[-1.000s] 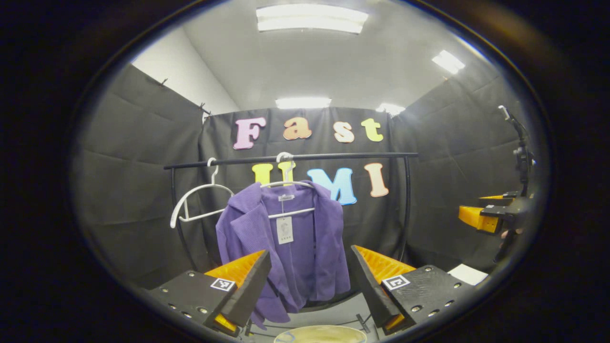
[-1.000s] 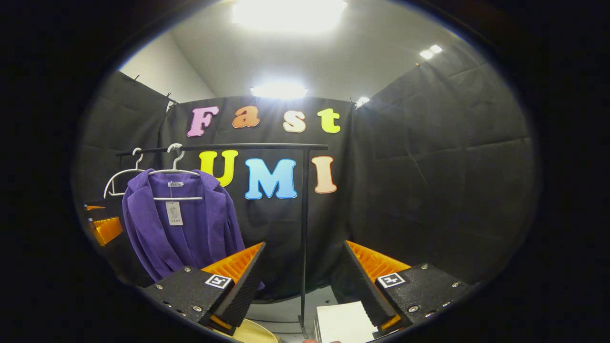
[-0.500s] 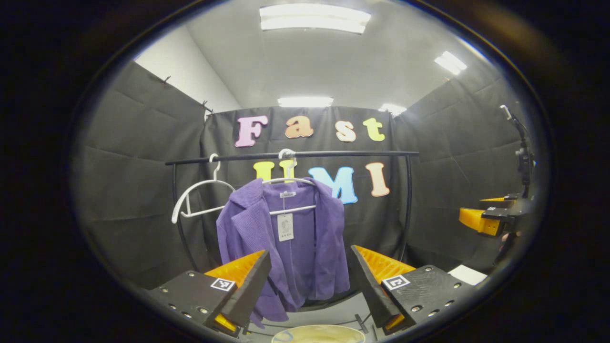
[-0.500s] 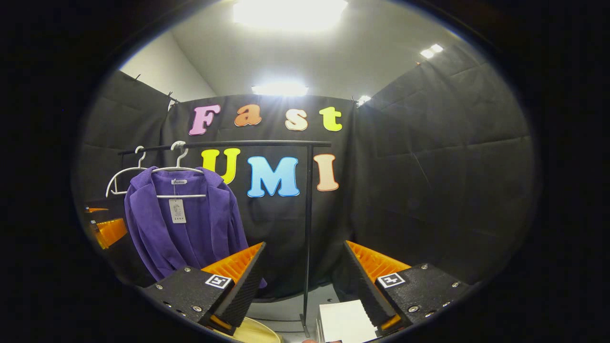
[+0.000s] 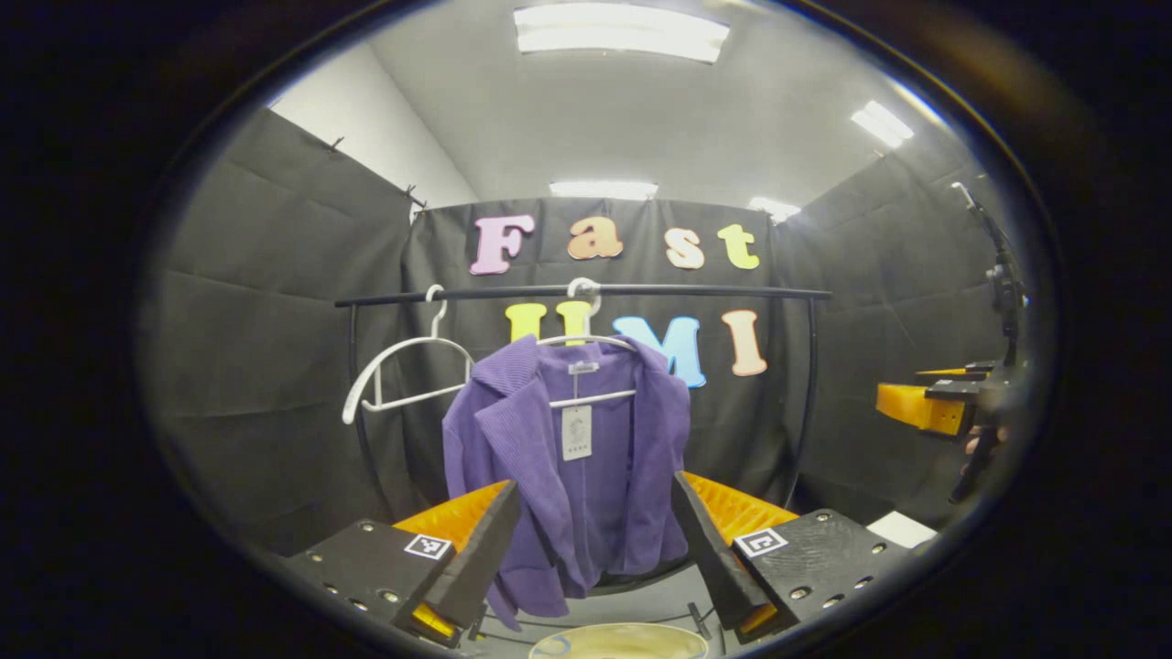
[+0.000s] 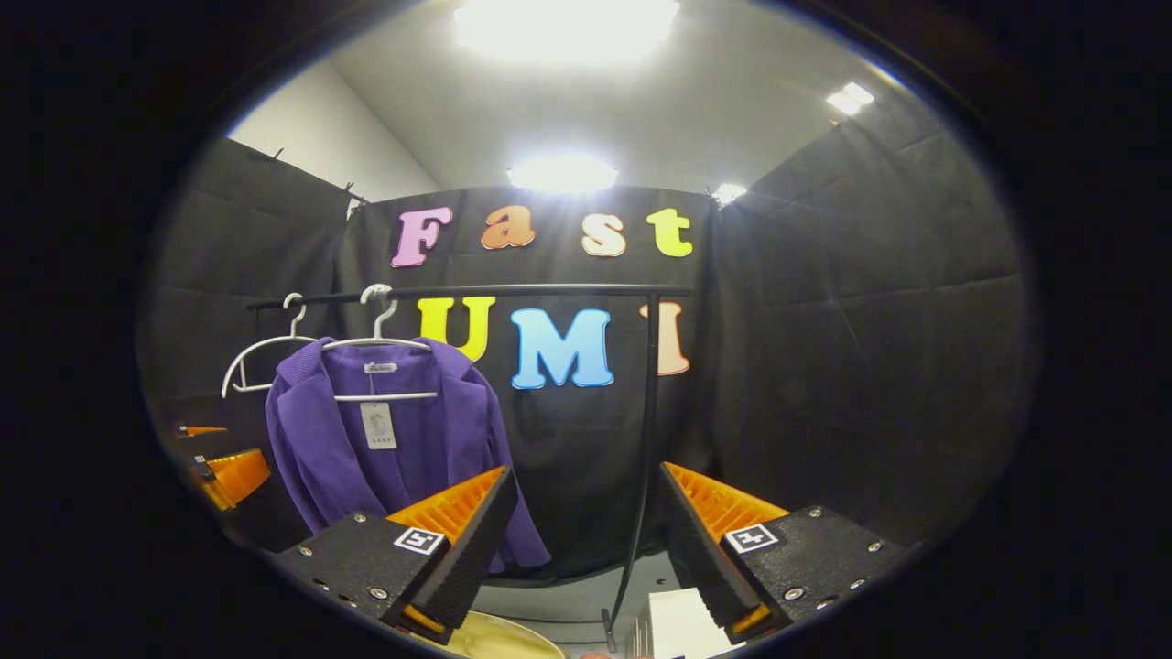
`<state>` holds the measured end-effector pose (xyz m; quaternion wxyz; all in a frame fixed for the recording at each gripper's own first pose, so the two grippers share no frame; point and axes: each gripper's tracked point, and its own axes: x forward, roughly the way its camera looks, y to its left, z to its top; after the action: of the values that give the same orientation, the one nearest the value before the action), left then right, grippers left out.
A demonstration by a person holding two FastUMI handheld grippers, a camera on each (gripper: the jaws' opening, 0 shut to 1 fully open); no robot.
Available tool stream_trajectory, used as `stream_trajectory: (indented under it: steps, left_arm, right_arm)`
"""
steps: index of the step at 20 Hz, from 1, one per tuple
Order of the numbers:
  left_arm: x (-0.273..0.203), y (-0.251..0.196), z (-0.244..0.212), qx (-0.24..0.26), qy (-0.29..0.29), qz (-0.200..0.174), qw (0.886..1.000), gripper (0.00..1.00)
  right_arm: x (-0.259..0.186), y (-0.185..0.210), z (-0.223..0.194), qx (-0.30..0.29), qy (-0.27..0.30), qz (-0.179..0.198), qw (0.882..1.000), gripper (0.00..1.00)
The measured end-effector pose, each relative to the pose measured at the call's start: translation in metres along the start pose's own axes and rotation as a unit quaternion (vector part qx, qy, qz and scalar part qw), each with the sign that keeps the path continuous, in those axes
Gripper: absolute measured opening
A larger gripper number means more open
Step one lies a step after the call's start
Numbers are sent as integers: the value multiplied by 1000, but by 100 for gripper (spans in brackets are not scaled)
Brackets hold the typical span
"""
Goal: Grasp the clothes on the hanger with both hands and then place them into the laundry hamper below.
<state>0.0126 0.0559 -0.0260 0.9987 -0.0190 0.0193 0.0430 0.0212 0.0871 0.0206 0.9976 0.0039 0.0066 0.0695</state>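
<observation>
A purple jacket (image 5: 572,467) hung on a white hanger (image 5: 586,343) from a black rail (image 5: 586,293), beside an empty hanger (image 5: 403,375). Both tongs stood well apart from it, jaws spread and gripping nothing: the left gripper (image 5: 595,540) faced the jacket squarely, the right gripper (image 6: 586,540) off to its side, likely lining up a two-handed grasp. The hamper's pale rim (image 5: 623,641) waited below.

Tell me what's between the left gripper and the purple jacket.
Nothing: in the left gripper view, the open left gripper frames the purple jacket across bare air.
</observation>
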Motion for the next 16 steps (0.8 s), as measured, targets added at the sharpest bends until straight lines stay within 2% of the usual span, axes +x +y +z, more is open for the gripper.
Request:
stream_trajectory:
  steps: [2,3,5,6,8,9,10,14,16]
  left_arm:
    - [5,14,3,-3,3,14,1000,100]
    - [7,21,6,-4,3,22,1000,95]
    - [18,35,10,-5,6,45,999,95]
    - [24,43,11,-7,7,59,998,100]
    - [41,52,9,-16,16,77,997,100]
    - [49,55,8,-20,19,86,996,96]
    - [59,59,6,-23,19,94,995,100]
    - [97,73,-1,-15,27,129,991,100]
    - [120,78,-11,-14,41,142,989,95]
  right_arm:
    - [15,22,10,1,-5,26,1000,95]
    - [24,33,13,5,-4,41,999,95]
    - [44,59,15,10,3,76,997,95]
    - [55,69,17,11,3,89,996,95]
    - [80,85,20,11,0,109,994,95]
    - [92,94,19,15,1,119,993,95]
    - [104,104,17,21,3,128,992,95]
    - [154,135,3,42,29,163,985,95]
    - [177,143,-2,41,35,173,983,95]
